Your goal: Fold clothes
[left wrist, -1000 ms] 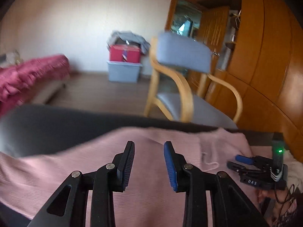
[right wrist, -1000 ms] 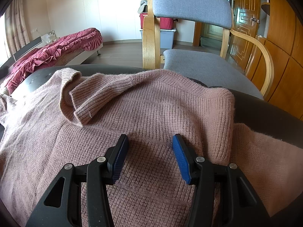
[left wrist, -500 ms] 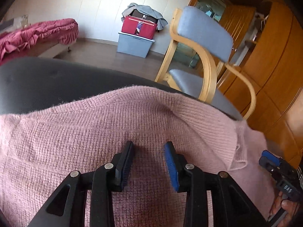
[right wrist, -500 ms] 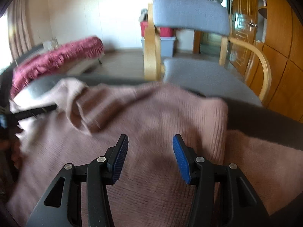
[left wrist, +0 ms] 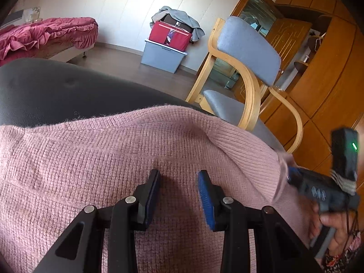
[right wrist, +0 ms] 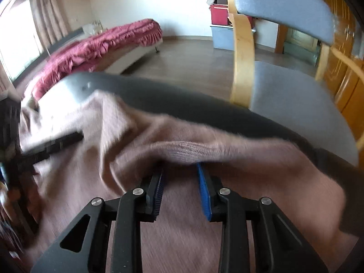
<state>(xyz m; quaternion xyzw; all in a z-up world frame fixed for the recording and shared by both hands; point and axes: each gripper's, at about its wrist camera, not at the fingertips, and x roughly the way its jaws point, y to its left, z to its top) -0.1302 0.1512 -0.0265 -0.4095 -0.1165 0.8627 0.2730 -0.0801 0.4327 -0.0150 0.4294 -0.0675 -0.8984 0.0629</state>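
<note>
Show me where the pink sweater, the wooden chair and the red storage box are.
pink sweater (left wrist: 95,163), left wrist view, flat knit body.
wooden chair (left wrist: 248,47), left wrist view, grey padded backrest.
red storage box (left wrist: 169,37), left wrist view, front face.

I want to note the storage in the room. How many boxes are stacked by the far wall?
2: a red box on top of a grey box, by the far wall left of the chair. Grey cloth covers the top and may hide more.
</note>
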